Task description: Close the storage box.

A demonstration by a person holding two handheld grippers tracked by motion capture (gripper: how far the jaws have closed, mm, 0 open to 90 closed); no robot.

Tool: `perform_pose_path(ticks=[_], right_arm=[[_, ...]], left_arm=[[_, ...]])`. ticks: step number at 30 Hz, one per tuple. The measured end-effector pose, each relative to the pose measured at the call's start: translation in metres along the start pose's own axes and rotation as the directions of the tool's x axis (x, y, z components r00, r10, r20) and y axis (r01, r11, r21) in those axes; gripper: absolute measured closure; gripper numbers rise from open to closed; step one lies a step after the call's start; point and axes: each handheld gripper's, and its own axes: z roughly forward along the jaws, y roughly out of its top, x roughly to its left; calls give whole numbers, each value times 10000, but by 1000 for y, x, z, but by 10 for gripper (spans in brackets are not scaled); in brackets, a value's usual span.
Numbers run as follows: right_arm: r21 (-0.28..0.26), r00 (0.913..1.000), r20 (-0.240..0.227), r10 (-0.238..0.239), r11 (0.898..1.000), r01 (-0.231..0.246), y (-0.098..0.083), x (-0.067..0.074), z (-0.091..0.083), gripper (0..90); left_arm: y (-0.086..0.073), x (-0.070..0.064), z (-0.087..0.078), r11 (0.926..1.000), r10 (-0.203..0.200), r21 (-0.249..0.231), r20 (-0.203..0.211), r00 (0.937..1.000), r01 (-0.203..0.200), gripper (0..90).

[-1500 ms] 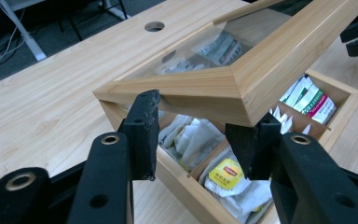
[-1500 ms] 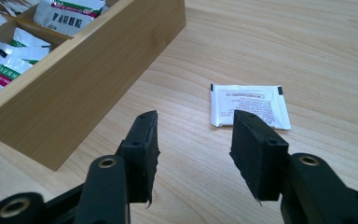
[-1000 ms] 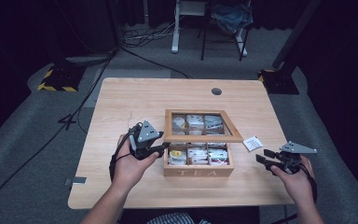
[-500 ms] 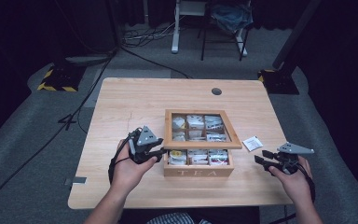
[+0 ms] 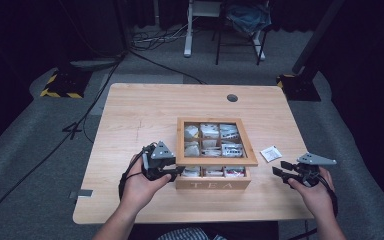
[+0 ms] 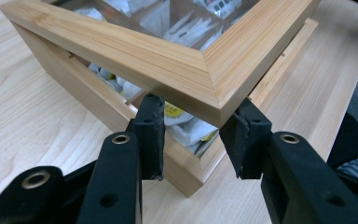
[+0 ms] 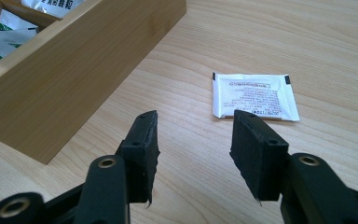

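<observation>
Gripping the near-left corner of the lid, the left gripper is holding it raised above the tea box, jaws clamped on the wood frame. Box is sitting mid-table, near edge; lid glass is hiding most packets, labels too small to read. Right gripper is resting w/ jaws apart & nothing btwn them, at the table's near right. A white sachet is lying just beyond it, right of the box, print unreadable. Box wall is blocking the view of its contents in the right gripper view.
</observation>
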Motion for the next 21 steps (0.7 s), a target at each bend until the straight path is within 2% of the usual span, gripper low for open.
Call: perform_pose_path(ticks=[10,13,21], right_arm=[[23,10000,-54,-17,10000,17,-1,0,2,522],[44,10000,-58,-1,10000,1,-1,1,2,522],[133,9999,-88,-53,9999,54,-1,1,4,521]], left_arm=[[-4,-1,3,9992,-20,406,190,9998,12,614],[-6,-1,5,9981,148,589,166,9998,-157,614],[-8,-3,8,9944,298,1007,149,9994,-311,614]])
